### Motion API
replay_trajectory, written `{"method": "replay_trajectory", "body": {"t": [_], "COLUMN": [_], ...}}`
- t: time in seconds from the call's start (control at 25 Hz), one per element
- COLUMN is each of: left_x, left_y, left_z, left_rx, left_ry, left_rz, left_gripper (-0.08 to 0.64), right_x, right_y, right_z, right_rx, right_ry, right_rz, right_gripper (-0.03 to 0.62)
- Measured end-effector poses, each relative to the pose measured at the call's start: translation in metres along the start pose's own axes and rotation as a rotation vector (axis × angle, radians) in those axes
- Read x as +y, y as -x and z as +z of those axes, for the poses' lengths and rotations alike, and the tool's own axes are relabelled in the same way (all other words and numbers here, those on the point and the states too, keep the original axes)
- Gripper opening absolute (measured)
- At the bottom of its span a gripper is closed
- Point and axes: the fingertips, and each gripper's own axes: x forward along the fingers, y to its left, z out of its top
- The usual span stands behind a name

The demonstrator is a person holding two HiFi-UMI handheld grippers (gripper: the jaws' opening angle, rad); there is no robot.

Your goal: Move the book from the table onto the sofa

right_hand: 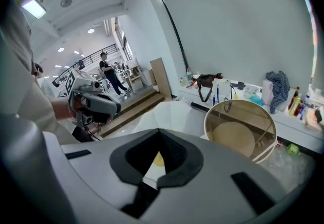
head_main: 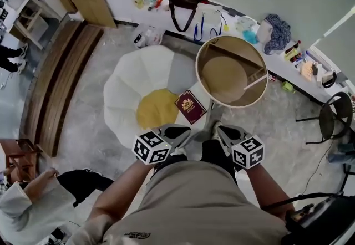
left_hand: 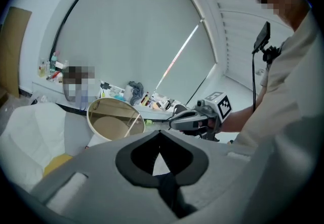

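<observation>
A dark red book (head_main: 191,106) lies flat on the right edge of the white petal-shaped sofa (head_main: 138,80), beside its yellow cushion (head_main: 157,108). Just right of it stands the round wooden table (head_main: 206,50), with nothing on it. My left gripper (head_main: 181,133) and right gripper (head_main: 218,131) hang close to my body, above and short of the book, both shut with nothing in them. The left gripper view shows its jaws (left_hand: 161,133) closed and the right gripper (left_hand: 195,119) beyond. In the right gripper view the jaws (right_hand: 159,132) are closed too; the book is hidden there.
A ledge (head_main: 310,80) along the wall carries a black bag (head_main: 186,3), bottles and a blue cloth (head_main: 276,32). Wooden steps (head_main: 55,83) run down the left. A black chair (head_main: 334,116) stands at the right. A person (head_main: 33,199) sits at the lower left.
</observation>
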Motion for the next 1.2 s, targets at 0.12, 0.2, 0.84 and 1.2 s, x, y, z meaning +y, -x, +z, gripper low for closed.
{"method": "replay_trajectory", "body": {"t": [0.12, 0.2, 0.84, 1.2], "left_x": [-0.012, -0.020, -0.043, -0.043], "left_y": [0.009, 0.014, 0.046, 0.044], "left_z": [0.007, 0.010, -0.015, -0.035], "left_rx": [0.003, -0.001, -0.028, -0.004], "left_ry": [-0.038, -0.054, 0.000, 0.009], "left_rz": [-0.005, -0.006, 0.032, 0.036], "left_gripper": [0.008, 0.008, 0.008, 0.008], "right_x": [0.016, 0.025, 0.072, 0.075], "right_y": [0.009, 0.015, 0.027, 0.017], "right_z": [0.002, 0.005, 0.005, 0.001], "right_rx": [-0.015, -0.021, 0.007, 0.037], "right_ry": [0.003, 0.013, 0.110, 0.136], "right_rz": [-0.003, 0.000, 0.051, 0.062], "right_gripper": [0.012, 0.012, 0.012, 0.012]}}
